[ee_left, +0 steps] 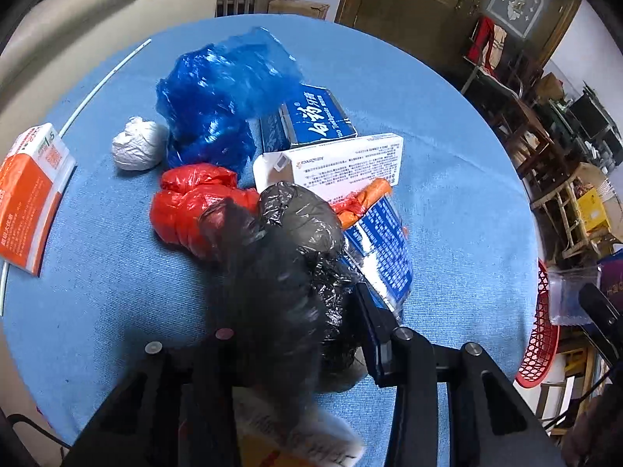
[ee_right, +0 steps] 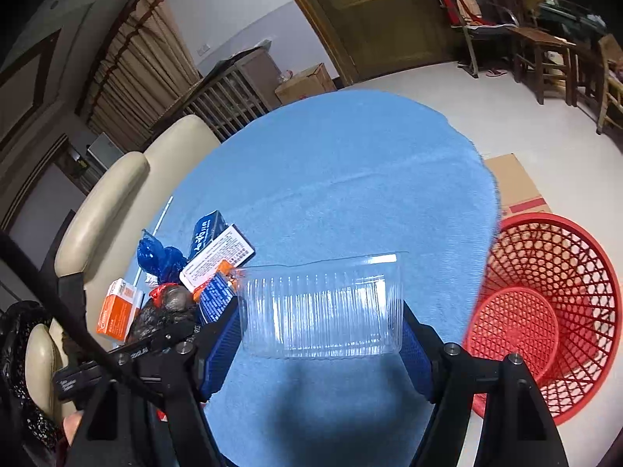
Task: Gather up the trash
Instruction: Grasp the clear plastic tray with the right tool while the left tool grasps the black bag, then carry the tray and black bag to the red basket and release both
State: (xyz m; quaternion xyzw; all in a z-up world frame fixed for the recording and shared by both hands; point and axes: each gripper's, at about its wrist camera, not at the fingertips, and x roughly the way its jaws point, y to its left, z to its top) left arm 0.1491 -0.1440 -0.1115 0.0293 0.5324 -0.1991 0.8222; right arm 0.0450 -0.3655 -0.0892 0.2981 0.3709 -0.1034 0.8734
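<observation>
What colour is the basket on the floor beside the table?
The basket is red, with an open lattice pattern. It shows best in the right wrist view.

Both grippers are black-framed — right gripper [ee_right: 321, 344] has blue ribbed pads [ee_right: 416, 358], silver screws.

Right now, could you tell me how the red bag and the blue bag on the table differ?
The red bag is crumpled into a tight opaque ball; the blue bag is looser, bulkier and translucent. The red bag lies against the black bag; the blue bag touches the white wad. Both are plastic.
</observation>
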